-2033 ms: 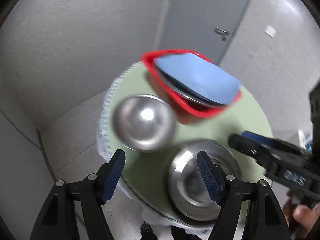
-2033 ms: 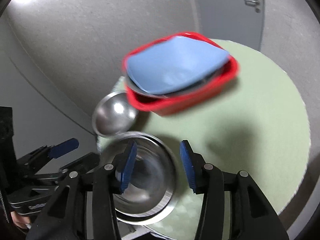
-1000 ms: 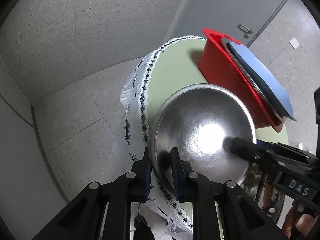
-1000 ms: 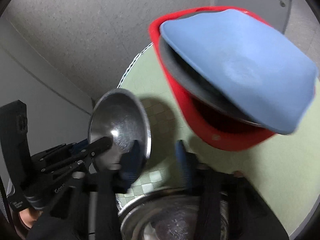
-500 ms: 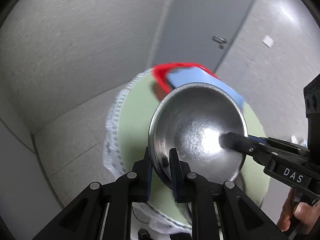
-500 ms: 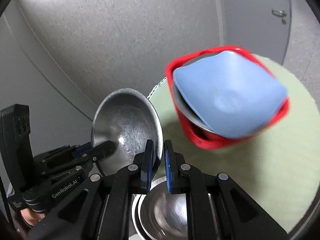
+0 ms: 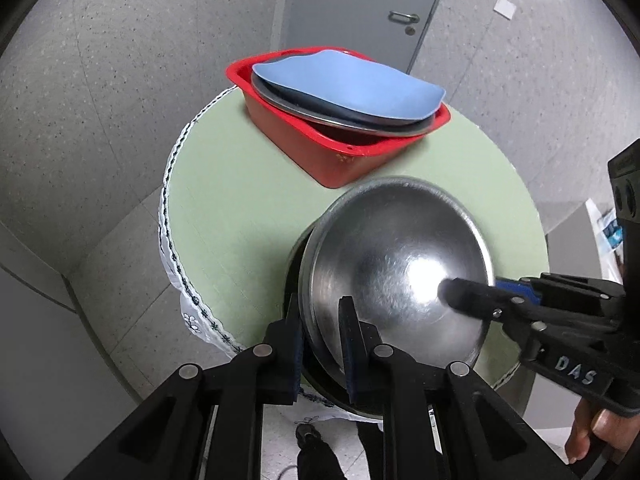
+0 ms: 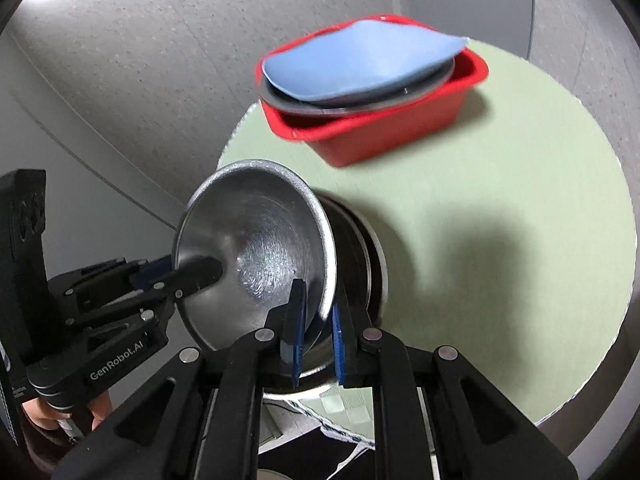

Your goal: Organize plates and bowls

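A small steel bowl [image 7: 396, 268] [image 8: 256, 248] is held by both grippers just above a larger steel bowl [image 8: 360, 256] that stands at the near edge of the round green table [image 7: 240, 184]. My left gripper [image 7: 322, 344] is shut on the small bowl's near rim. My right gripper [image 8: 318, 334] is shut on the opposite rim and shows in the left wrist view [image 7: 472, 298]. The left gripper shows in the right wrist view [image 8: 192, 272]. The larger bowl is mostly hidden in the left wrist view.
A red tub [image 7: 320, 148] [image 8: 384, 136] stands at the far side of the table. It holds a steel plate [image 7: 320, 114] with a blue plate [image 7: 348, 80] [image 8: 352, 64] on top. A grey door [image 7: 360, 8] is behind.
Both grippers shut on the small bowl's rim, lifted it from the table's left and carried it over the larger bowl. In the last half second it came down lower.
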{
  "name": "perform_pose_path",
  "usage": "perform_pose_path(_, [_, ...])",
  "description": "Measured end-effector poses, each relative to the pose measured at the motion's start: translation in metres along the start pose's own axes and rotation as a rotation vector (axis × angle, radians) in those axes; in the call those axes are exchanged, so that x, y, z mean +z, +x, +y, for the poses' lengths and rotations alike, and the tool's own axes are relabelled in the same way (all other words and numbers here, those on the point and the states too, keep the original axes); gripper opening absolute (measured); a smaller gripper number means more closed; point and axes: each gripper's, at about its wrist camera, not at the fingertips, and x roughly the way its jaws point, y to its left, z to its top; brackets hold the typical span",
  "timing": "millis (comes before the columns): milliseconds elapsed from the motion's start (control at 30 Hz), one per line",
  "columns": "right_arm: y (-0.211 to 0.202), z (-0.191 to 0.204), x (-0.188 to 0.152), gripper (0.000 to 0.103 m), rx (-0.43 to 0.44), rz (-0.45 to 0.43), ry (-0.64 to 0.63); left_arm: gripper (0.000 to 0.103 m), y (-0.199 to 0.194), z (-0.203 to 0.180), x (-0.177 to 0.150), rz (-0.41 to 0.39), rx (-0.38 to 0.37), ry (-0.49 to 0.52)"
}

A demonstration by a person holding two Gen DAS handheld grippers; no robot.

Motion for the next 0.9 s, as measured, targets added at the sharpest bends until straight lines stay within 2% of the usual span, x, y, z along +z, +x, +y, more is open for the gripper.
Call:
perform_pose_path(167, [0.003, 0.002, -0.003, 0.015, 0.001, -0.008, 0.000, 0.020, 0.001, -0.009, -0.001, -0.020, 0.032, -0.005])
perform_pose_path(267, [0.005, 0.001, -0.005, 0.016, -0.014, -0.013, 0.004, 0.022, 0.006, -0.007, -0.007, -0.016, 0.023, -0.017])
perform_pose_path(333, [-0.003, -0.002, -0.007, 0.022, 0.013, -0.035, 0.020, 0.029, 0.006, -0.008, -0.010, -0.034, 0.015, -0.011])
perform_pose_path(367, [-0.002, -0.002, -0.005, 0.024, 0.018, -0.043, 0.023, 0.037, 0.005, -0.006, -0.009, -0.042, 0.015, -0.010])
perform_pose_path(400, [-0.006, -0.003, -0.005, 0.024, 0.024, -0.057, 0.028, 0.050, 0.002, -0.006, -0.010, -0.057, 0.031, -0.013])
perform_pose_path(433, [-0.010, -0.004, -0.005, 0.031, 0.021, -0.068, 0.028, 0.057, -0.002, -0.006, -0.011, -0.077, 0.040, -0.017])
perform_pose_path(467, [-0.015, -0.004, -0.006, 0.051, -0.007, -0.095, 0.024, 0.069, -0.005, -0.004, -0.011, -0.098, 0.045, -0.024])
perform_pose_path(500, [-0.020, -0.005, -0.006, 0.061, -0.027, -0.121, 0.022, 0.073, -0.008, -0.002, -0.012, -0.123, 0.066, -0.041])
perform_pose_path(533, [-0.023, -0.006, -0.007, 0.072, -0.037, -0.138, 0.025, 0.073, -0.009, 0.000, -0.014, -0.132, 0.074, -0.050])
perform_pose_path(667, [-0.016, -0.020, -0.006, 0.072, -0.022, -0.130, 0.066, 0.071, 0.007, 0.015, -0.020, -0.111, 0.059, -0.120])
perform_pose_path(767, [-0.001, -0.026, -0.009, 0.072, 0.022, -0.113, 0.100, 0.068, 0.021, 0.018, -0.020, -0.095, 0.035, -0.139])
perform_pose_path(833, [0.009, -0.031, -0.010, 0.072, 0.049, -0.104, 0.134, 0.062, 0.031, 0.015, -0.019, -0.096, 0.045, -0.118])
perform_pose_path(900, [0.017, -0.033, -0.011, 0.070, 0.061, -0.104, 0.143, 0.051, 0.041, 0.016, -0.017, -0.084, 0.031, -0.111])
